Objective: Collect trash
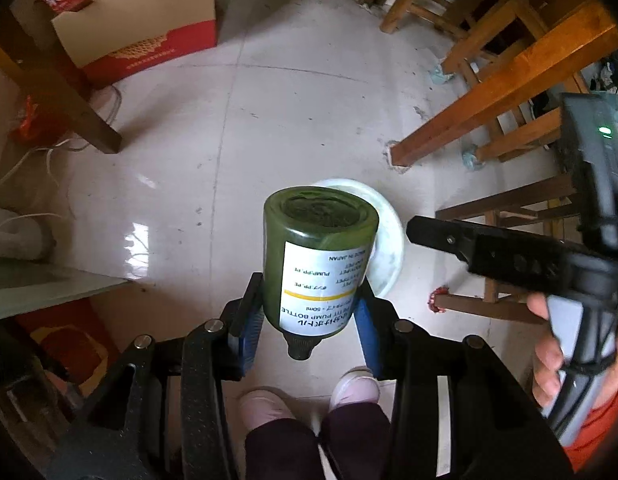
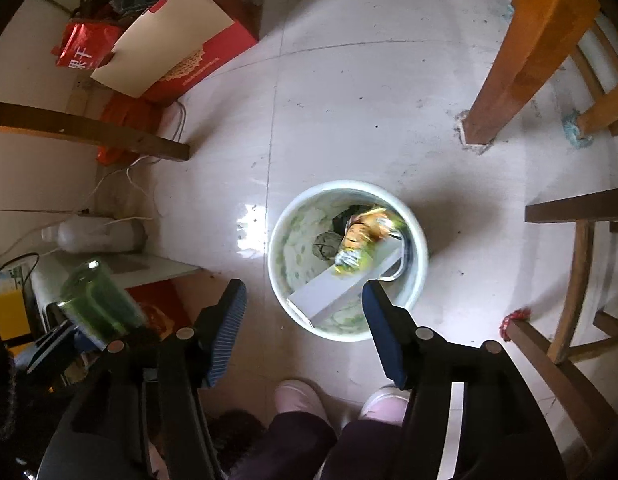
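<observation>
A dark green pump bottle [image 1: 309, 240] with a white label is clamped between the blue pads of my left gripper [image 1: 309, 285], base pointing away and neck toward the camera. It hangs above the floor beside a white round bin [image 1: 389, 236], which it partly hides. In the right wrist view my right gripper [image 2: 304, 286] stands open with nothing between its fingers, directly above the bin's rim [image 2: 271, 256]. Inside the bin lie a blurred yellow snack wrapper [image 2: 363, 240], a white flat box [image 2: 341, 286] and dark scraps. The green bottle [image 2: 97, 300] shows at the left there.
Orange wooden table legs [image 2: 509, 68] and brown chairs [image 2: 577, 264] stand to the right of the bin. A red and cream cardboard box [image 1: 141, 32] sits at the back left. A white jug [image 2: 97, 236] and cables lie left. The person's pink shoes [image 2: 301, 396] are just below.
</observation>
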`<state>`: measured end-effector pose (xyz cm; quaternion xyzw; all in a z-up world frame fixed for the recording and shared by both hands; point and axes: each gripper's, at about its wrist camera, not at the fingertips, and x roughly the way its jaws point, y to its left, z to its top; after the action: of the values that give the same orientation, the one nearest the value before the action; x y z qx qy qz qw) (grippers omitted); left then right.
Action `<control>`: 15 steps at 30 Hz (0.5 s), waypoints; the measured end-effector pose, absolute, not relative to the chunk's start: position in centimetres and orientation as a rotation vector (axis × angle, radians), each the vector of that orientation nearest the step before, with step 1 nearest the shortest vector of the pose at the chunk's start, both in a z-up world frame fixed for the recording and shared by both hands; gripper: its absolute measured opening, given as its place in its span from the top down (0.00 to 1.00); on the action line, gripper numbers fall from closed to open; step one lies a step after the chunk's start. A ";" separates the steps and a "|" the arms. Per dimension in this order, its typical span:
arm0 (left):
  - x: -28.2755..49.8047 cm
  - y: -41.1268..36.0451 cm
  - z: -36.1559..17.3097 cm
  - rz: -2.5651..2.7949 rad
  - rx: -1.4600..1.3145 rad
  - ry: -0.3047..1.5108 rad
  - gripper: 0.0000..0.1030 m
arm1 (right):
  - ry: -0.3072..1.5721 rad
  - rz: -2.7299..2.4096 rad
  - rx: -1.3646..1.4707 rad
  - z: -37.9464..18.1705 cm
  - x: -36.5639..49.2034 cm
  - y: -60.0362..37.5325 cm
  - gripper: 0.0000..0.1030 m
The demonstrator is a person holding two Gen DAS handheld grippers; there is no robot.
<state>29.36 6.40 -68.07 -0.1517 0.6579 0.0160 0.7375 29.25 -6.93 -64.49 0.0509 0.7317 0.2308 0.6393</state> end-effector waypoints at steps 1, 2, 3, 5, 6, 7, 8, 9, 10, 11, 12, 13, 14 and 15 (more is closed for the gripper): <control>29.8 6.0 -68.2 0.024 -0.340 1.452 0.59 | 1.662 0.519 0.097 -64.1 29.2 -7.1 0.45; 30.1 5.7 -68.3 0.019 -0.342 1.455 0.59 | 1.655 0.511 0.083 -63.9 29.3 -7.5 0.45; 30.5 5.3 -68.3 0.011 -0.345 1.459 0.59 | 1.651 0.506 0.080 -63.4 29.3 -7.9 0.45; 31.4 4.6 -68.2 -0.013 -0.359 1.471 0.59 | 1.649 0.504 0.099 -62.2 29.3 -8.7 0.45; 31.7 4.3 -68.0 -0.024 -0.360 1.479 0.59 | 1.649 0.506 0.103 -61.8 29.4 -9.0 0.45; 32.0 4.1 -67.8 -0.032 -0.357 1.483 0.59 | 1.645 0.503 0.098 -60.9 29.4 -9.4 0.45; 32.3 3.8 -67.4 -0.036 -0.347 1.493 0.57 | 1.640 0.498 0.092 -60.4 29.5 -9.5 0.45; 32.5 3.5 -67.0 -0.033 -0.334 1.507 0.53 | 1.636 0.494 0.088 -59.7 29.5 -9.6 0.45; 32.6 3.4 -66.3 -0.028 -0.330 1.511 0.52 | 1.631 0.490 0.087 -58.9 29.6 -9.9 0.45; 32.6 3.3 -65.6 -0.028 -0.337 1.512 0.52 | 1.628 0.488 0.089 -57.9 29.7 -10.2 0.45; 32.7 3.3 -65.2 -0.030 -0.345 1.515 0.52 | 1.625 0.487 0.093 -57.0 29.8 -10.4 0.45; 32.7 3.3 -63.9 -0.031 -0.353 1.519 0.52 | 1.620 0.488 0.099 -56.1 30.0 -10.6 0.45; 32.6 3.3 -63.2 -0.026 -0.351 1.518 0.52 | 1.612 0.487 0.103 -54.8 30.1 -10.8 0.45; 32.5 3.4 -61.4 -0.015 -0.341 1.510 0.52 | 1.605 0.487 0.105 -53.8 30.2 -10.9 0.45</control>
<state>32.48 3.43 -61.39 -0.1538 0.6819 -0.0070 0.7151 30.20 -10.90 -53.79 0.0467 0.7112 0.2157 0.6674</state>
